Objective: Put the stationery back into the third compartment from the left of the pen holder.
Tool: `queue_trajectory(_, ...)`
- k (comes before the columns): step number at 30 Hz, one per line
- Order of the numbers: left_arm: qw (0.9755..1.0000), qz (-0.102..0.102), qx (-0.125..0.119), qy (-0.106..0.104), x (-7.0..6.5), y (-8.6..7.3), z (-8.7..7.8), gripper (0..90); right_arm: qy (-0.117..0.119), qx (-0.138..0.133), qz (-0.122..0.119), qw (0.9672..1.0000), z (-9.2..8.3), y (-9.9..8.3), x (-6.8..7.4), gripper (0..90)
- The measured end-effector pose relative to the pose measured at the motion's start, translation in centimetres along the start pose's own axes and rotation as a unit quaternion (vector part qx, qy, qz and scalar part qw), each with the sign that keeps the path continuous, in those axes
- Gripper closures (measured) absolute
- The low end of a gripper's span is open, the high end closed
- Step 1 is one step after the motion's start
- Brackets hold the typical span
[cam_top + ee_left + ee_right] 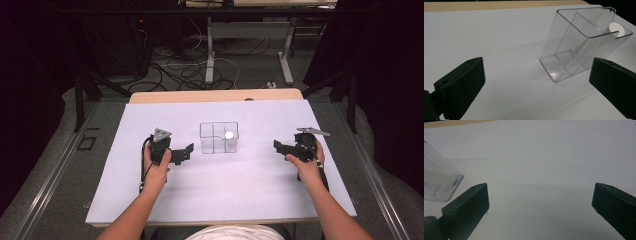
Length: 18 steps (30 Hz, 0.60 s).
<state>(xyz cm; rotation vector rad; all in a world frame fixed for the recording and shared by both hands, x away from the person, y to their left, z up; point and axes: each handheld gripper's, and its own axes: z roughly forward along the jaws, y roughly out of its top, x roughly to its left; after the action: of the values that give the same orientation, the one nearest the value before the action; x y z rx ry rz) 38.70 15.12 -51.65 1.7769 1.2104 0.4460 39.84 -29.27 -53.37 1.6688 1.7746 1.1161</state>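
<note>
Two grippers, left gripper (186,152) and right gripper (278,146), gape empty beside the upright clear box (219,137), long axis crosswise.

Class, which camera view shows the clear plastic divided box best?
The left gripper view: the clear box appears large between the open jaws, with its inner dividers and a white round disc on its wall plain to see. The high view shows it small at mid-table; the right gripper view catches one corner.
</note>
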Motion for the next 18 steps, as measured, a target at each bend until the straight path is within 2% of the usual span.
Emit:
queue_trajectory(3,1.0000,0.001,0.001,0.000,0.00,0.00,0.00,0.4,-0.002,0.005,0.008,1.0000,0.13,-0.10,-0.21,1.4)
queue_trajectory(18,1.0000,0.004,0.002,-0.001,0.03,-0.03,0.06,0.4,0.001,0.012,0.007,0.9999,0.33,-0.32,-0.24,1.5)
